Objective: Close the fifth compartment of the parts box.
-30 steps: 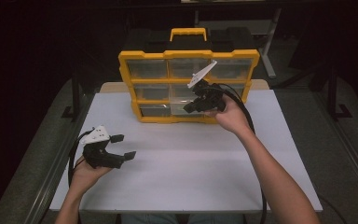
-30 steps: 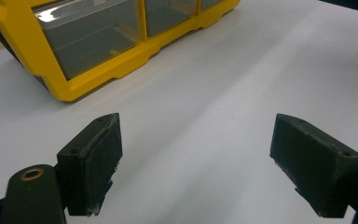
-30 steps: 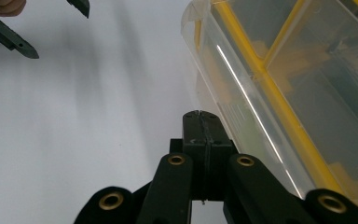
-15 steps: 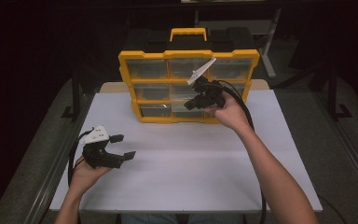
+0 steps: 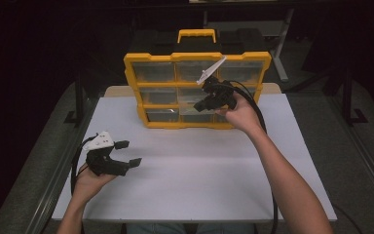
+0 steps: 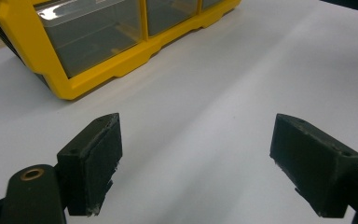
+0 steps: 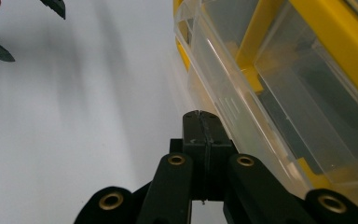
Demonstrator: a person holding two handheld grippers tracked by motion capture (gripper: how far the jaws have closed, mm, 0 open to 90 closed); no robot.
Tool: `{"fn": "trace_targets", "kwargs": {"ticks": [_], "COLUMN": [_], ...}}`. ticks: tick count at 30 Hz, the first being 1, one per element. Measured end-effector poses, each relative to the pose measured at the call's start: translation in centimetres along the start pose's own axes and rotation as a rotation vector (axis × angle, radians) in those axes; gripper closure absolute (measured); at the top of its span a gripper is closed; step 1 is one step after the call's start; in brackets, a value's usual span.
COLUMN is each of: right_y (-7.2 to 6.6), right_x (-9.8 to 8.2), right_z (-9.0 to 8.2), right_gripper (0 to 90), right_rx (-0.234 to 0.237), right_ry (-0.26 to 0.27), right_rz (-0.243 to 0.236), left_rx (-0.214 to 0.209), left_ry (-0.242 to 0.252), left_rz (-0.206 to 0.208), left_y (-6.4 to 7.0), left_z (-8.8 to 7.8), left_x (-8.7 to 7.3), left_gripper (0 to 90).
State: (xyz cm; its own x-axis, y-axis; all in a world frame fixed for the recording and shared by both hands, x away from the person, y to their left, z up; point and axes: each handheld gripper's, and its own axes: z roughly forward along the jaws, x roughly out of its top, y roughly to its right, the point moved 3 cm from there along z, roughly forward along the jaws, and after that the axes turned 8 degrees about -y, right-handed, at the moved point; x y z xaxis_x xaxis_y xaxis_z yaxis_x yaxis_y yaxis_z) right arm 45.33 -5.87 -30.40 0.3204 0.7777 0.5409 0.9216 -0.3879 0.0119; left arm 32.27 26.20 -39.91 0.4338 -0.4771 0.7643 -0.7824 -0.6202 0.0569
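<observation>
Nearest to us, at the table's front left corner, we list the left gripper (image 5: pixel 125 153), held in the person's left hand (image 5: pixel 88 181) with a white plate on top and a black cable looping behind it. Its jaws stand wide apart and hold nothing; in the left gripper view we see bare white table (image 6: pixel 223 93) in the broad gap between the two black pads (image 6: pixel 95 161), which hover just above the surface without touching it.

Next we list the table (image 5: pixel 214 170) itself, a white sheet over its top, with a wide bare stretch between the two hands.

Farther back, right of centre, we list the right gripper (image 5: pixel 199 105), carried by the right hand (image 5: pixel 241 114) on an outstretched forearm, cable trailing down along the arm. Its jaws are pressed fully together with nothing between them; in the right gripper view the closed tips (image 7: pixel 200 123) lie close beside the clear front of a drawer (image 7: pixel 242 116) that stands out from the frame, though we cannot tell whether they touch it. The left gripper's jaw tips show in that view's upper left corner.

At the far edge of the table we list the yellow organizer case (image 5: pixel 197 90), standing upright with its clear drawers in three rows facing the person and a yellow carry handle (image 5: pixel 196 34) on top. The right gripper is in front of its middle and lower rows, right of centre.
</observation>
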Motion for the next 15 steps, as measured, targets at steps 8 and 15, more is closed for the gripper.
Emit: {"fn": "trace_targets", "kwargs": {"ticks": [8, 15], "right_y": [0.32, 0.43], "right_x": [0.01, 0.04], "right_z": [-0.19, -0.27], "right_gripper": [88.7, 88.8], "right_rx": [-0.006, -0.002], "right_ry": [0.000, -0.002], "right_rz": [0.000, 0.011], "left_rx": [0.000, 0.001], "left_ry": [0.004, 0.005], "left_rz": [-0.002, -0.006], "left_y": [0.01, 0.02], "left_z": [-0.04, -0.08], "left_x": [0.01, -0.02], "left_gripper": [16.3, 16.3]}}
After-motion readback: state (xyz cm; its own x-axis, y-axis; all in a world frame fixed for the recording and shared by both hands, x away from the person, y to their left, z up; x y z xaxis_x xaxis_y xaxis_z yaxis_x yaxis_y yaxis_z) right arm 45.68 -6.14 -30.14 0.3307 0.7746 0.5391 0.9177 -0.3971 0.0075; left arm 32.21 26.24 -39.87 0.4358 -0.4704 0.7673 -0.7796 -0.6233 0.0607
